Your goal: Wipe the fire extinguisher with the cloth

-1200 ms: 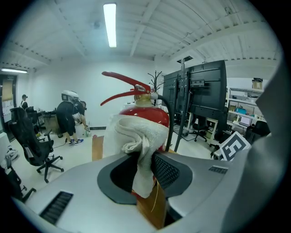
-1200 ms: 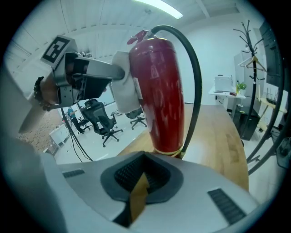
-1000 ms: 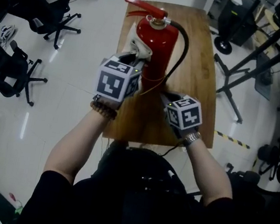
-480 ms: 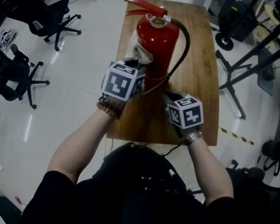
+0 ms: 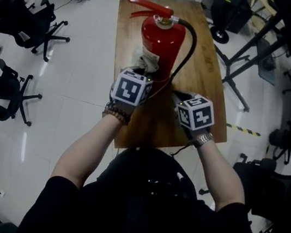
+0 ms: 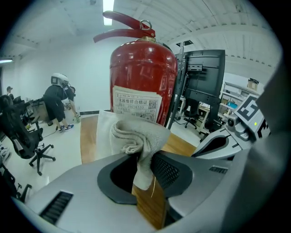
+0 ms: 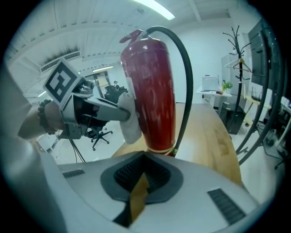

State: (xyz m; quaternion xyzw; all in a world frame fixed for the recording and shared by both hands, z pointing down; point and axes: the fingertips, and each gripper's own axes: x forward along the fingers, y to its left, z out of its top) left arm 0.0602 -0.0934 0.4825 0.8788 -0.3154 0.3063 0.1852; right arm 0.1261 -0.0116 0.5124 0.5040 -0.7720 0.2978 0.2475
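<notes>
The red fire extinguisher (image 5: 161,39) stands upright on the wooden surface (image 5: 209,82), with its black hose (image 5: 190,49) curving down the right side. The left gripper (image 6: 143,169) pinches a bunched whitish cloth (image 6: 135,135) between its jaws. The cloth sits against the cylinder's lower left, by the label (image 6: 136,103) — touching it, I think, though the angle is poor. The right gripper (image 7: 138,183) hangs near the base on the other side — jaws pressed together, nothing between them.
</notes>
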